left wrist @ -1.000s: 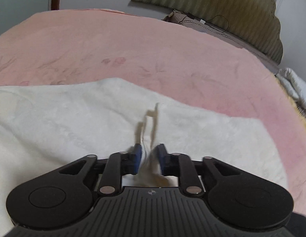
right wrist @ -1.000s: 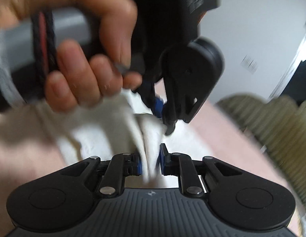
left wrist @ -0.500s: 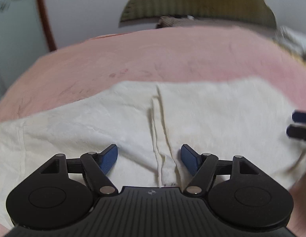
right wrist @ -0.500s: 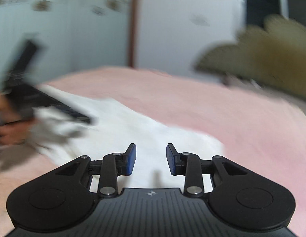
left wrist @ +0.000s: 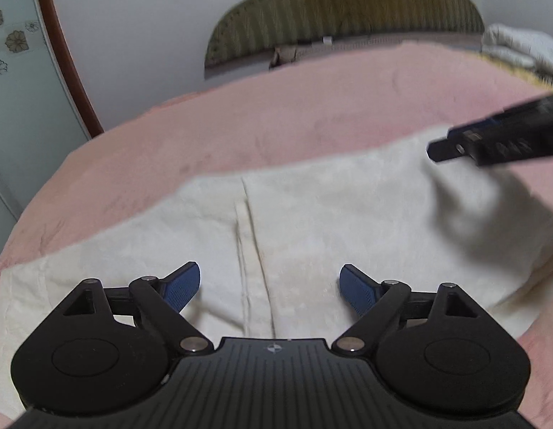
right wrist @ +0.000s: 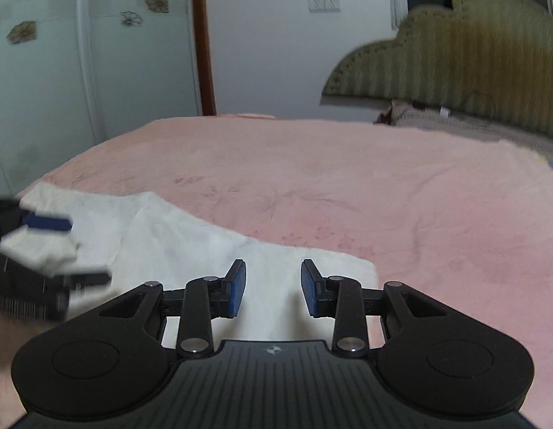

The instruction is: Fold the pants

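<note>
Cream pants [left wrist: 330,221] lie flat on the pink bed cover [left wrist: 276,118], a seam running up their middle. My left gripper [left wrist: 269,286] hovers low over that seam; its jaws are opening wide and the blue pads touch nothing. In the right wrist view the pants [right wrist: 176,236] stretch from the left towards me, and my right gripper [right wrist: 273,286] stands partly open over their near corner, nothing pinched. Each gripper shows in the other's view: the right gripper [left wrist: 451,143] blurred above the pants' right edge, the left gripper [right wrist: 73,250] blurred at the far left.
An olive striped headboard [left wrist: 348,10] and a pillow [right wrist: 455,118] close off the far end of the bed. A bundle of white cloth [left wrist: 519,46] lies at the far right corner. A brown wooden post [right wrist: 203,35] stands against the wall beyond the bed.
Both grippers let go of the bunched cream fabric and drew apart. The left jaws spread wide; the right ones parted a little. The pants now lie flat.
</note>
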A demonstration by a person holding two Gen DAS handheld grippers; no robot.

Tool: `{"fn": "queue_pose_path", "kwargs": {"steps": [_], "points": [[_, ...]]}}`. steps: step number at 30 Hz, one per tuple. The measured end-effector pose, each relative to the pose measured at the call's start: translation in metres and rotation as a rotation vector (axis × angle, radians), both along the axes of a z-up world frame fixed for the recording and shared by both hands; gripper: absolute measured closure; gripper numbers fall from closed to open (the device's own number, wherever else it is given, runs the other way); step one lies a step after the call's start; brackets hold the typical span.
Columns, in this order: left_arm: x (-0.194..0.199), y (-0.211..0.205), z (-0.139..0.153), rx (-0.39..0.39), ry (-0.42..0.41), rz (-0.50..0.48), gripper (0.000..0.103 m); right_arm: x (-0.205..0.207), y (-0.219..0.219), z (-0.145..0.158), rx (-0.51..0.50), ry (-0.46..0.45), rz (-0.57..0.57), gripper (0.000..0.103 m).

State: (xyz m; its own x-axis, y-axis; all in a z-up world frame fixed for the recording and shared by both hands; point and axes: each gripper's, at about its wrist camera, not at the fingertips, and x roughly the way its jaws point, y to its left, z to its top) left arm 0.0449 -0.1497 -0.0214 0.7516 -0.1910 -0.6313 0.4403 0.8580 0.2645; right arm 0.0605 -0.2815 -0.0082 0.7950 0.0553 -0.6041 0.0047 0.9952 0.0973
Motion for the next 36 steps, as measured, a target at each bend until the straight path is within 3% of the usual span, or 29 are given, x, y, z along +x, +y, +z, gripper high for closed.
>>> {"fn": "queue_pose_path", "kwargs": {"steps": [2, 6, 8, 9, 11, 13, 15, 17, 20, 22, 24, 36], "points": [[-0.006, 0.004, -0.010, -0.044, -0.020, 0.025, 0.014, 0.016, -0.005, -0.021, -0.076, 0.102, -0.062, 0.070], [-0.006, 0.011, -0.015, -0.104, -0.023, 0.090, 0.005, -0.013, 0.002, -0.015, -0.073, 0.044, -0.144, 0.066], [-0.004, 0.013, -0.015, -0.132, -0.004, 0.117, 0.005, -0.038, 0.016, -0.005, -0.104, -0.021, -0.102, 0.065], [-0.005, 0.015, -0.015, -0.144, -0.002, 0.125, 0.004, -0.047, 0.022, -0.004, -0.120, -0.033, -0.069, 0.059], [-0.007, 0.016, -0.016, -0.153, -0.018, 0.134, 0.002, -0.063, 0.032, -0.013, -0.183, 0.001, 0.000, 0.047], [-0.011, 0.016, -0.019, -0.158, -0.039, 0.138, 0.000, -0.072, 0.032, -0.028, -0.261, 0.039, 0.007, 0.044], [-0.016, 0.017, -0.019, -0.164, -0.046, 0.141, 0.000, -0.087, 0.013, -0.035, -0.168, -0.009, -0.062, 0.031], [-0.017, 0.017, -0.020, -0.170, -0.044, 0.143, 0.000, -0.094, -0.011, -0.040, -0.036, -0.008, -0.143, 0.025], [-0.015, 0.019, -0.020, -0.189, -0.031, 0.145, 0.000, -0.095, -0.029, -0.042, 0.047, 0.001, -0.200, 0.022], [-0.014, 0.021, -0.020, -0.201, -0.022, 0.146, 0.000, -0.094, -0.028, -0.042, 0.038, 0.006, -0.204, 0.019], [-0.012, 0.023, -0.020, -0.212, -0.014, 0.146, 0.000, -0.094, -0.020, -0.042, -0.014, 0.021, -0.216, 0.000], [-0.010, 0.031, -0.020, -0.254, 0.011, 0.143, 0.000, -0.093, -0.020, -0.042, -0.010, 0.030, -0.261, 0.000]]}}
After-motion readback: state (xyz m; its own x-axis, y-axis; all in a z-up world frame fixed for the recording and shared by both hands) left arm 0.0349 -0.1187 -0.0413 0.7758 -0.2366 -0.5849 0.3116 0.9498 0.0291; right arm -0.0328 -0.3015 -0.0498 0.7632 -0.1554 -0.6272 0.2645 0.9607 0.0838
